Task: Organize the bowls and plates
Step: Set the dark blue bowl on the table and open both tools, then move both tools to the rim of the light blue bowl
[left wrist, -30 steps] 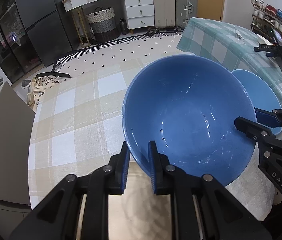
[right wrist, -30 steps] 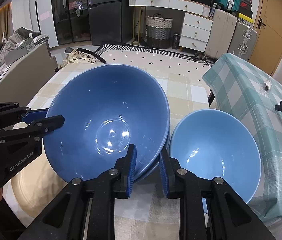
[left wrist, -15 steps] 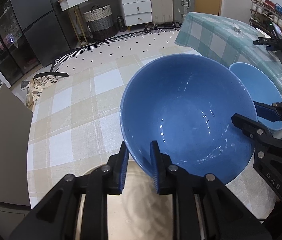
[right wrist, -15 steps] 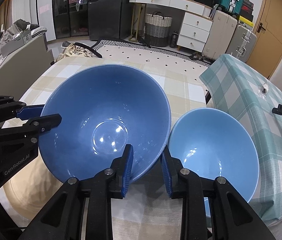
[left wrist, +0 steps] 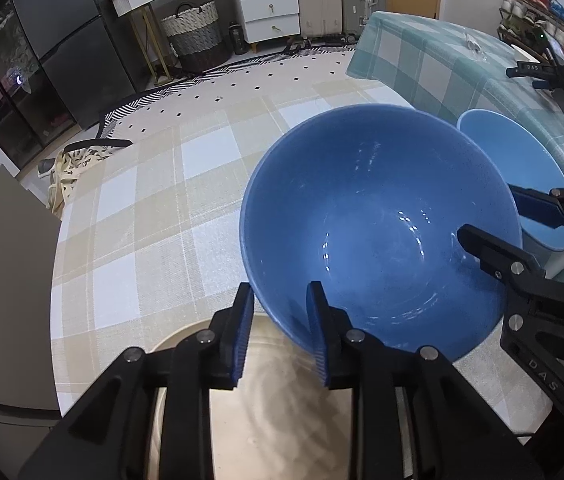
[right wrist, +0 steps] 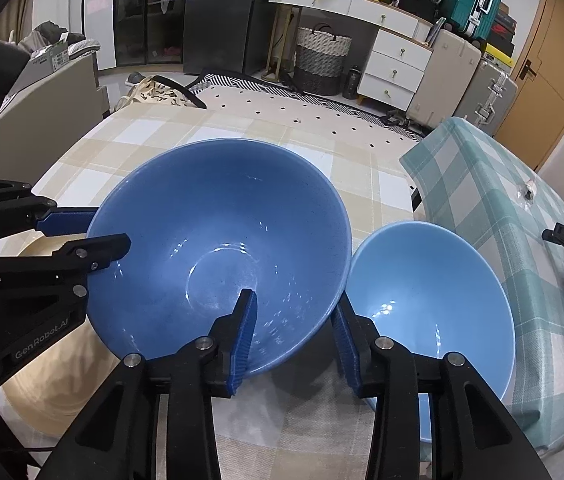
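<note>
- Checked beige tablecloth [right wrist: 153, 136] carries the big blue bowl [right wrist: 217, 248], touching a light blue bowl [right wrist: 430, 304] and overlapping a tan plate [left wrist: 265, 412].
- left gripper [left wrist: 279, 330] and right gripper [right wrist: 294, 340] straddle its rim, jaws just been opening, pads loose now.

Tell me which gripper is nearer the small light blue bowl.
Right. The right gripper straddles the big blue bowl's rim beside the light blue bowl; the left gripper straddles the far rim.
</note>
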`<action>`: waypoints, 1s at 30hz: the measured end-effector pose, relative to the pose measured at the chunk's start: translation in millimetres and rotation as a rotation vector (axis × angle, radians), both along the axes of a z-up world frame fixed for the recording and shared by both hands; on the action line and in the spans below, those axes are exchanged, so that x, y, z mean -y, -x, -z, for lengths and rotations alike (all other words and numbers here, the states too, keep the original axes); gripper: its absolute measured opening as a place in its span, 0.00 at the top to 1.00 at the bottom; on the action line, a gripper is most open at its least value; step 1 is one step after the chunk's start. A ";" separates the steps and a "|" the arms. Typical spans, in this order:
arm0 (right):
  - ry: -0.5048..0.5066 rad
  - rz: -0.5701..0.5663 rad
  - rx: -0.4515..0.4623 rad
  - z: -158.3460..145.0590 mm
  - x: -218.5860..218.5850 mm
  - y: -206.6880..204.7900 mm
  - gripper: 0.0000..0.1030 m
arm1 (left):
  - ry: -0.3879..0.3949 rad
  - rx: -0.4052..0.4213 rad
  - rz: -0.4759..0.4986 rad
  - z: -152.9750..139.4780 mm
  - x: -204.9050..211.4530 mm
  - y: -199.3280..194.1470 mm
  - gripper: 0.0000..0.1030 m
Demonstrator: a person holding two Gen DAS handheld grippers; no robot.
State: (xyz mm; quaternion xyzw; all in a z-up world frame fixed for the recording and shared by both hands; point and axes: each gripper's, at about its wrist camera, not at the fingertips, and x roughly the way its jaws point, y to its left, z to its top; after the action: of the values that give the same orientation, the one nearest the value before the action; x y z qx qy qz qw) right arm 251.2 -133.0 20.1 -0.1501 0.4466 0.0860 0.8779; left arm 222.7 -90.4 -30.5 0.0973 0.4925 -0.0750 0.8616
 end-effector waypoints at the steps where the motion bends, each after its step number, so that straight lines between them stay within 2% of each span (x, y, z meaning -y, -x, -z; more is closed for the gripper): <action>1: -0.001 0.000 0.005 -0.6 -1.0 1.5 0.54 | 0.006 -0.003 0.004 -0.7 0.2 0.3 0.69; 6: -0.029 0.000 0.021 -6.6 0.7 2.9 0.46 | 0.034 -0.018 0.014 -3.6 -0.2 1.3 0.58; 10: -0.040 -0.008 0.012 -6.6 0.1 2.7 0.37 | 0.044 -0.027 0.002 -3.6 -2.2 0.4 0.54; 11: -0.046 -0.009 0.012 -7.5 0.4 2.8 0.34 | 0.049 -0.027 -0.001 -4.1 -3.1 0.4 0.49; 13: -0.068 -0.008 0.022 -11.4 2.2 4.4 0.17 | 0.067 -0.029 -0.006 -5.5 -4.8 0.0 0.47; 15: -0.077 -0.005 0.034 -15.3 4.1 5.6 0.15 | 0.095 -0.029 -0.016 -8.3 -7.8 0.0 0.26; 18: -0.092 0.011 0.046 -20.7 10.4 5.9 0.09 | 0.115 -0.006 -0.047 -13.7 -15.3 -1.1 0.07; 20: -0.107 0.029 0.054 -25.9 16.0 5.5 0.05 | 0.163 -0.009 -0.056 -17.3 -20.6 -1.6 0.03; 23: -0.114 0.046 0.087 -38.3 26.0 6.9 0.04 | 0.222 -0.001 -0.058 -24.4 -24.1 0.4 0.03; 30: -0.178 0.139 0.147 -65.2 71.1 6.5 0.01 | 0.219 0.037 -0.012 -35.7 -9.0 8.9 0.00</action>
State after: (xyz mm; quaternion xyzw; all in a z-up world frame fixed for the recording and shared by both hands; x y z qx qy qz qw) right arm 244.7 -204.1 85.2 -0.0462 0.3811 0.0530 0.9219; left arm 213.8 -81.4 5.2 0.0009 0.4661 -0.1214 0.8764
